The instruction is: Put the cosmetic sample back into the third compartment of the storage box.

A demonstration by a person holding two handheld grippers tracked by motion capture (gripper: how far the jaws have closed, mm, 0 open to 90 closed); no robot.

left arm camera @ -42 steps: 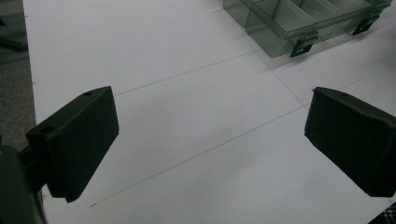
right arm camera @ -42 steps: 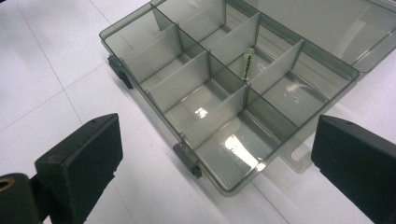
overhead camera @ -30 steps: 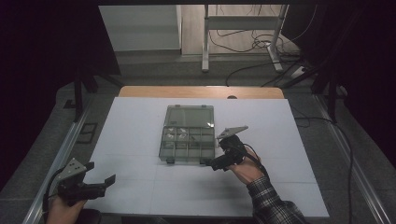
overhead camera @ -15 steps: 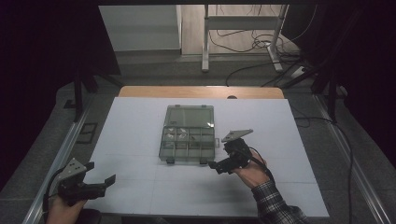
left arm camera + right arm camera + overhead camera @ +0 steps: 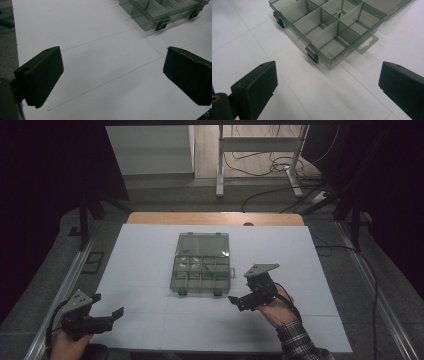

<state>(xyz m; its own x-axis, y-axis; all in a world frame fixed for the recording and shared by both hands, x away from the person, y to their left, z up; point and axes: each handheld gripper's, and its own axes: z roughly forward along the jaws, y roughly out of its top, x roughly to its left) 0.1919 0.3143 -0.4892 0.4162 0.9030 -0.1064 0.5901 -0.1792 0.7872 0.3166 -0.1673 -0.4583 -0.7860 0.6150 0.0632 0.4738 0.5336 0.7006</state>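
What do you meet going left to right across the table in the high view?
Left gripper → clear compartment box, lid open → right gripper, held in the person's hand.

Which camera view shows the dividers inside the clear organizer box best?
The right gripper view: the organizer box lies close, its dividers sharp. The high view shows it whole but small; the left gripper view catches a corner.

High view: fixed overhead, person's side, facing forward and down over the whole white table. Left gripper view: low and close over the table, looking along its jaws. Right gripper view: same, closer. All 3 views share the compartment box.
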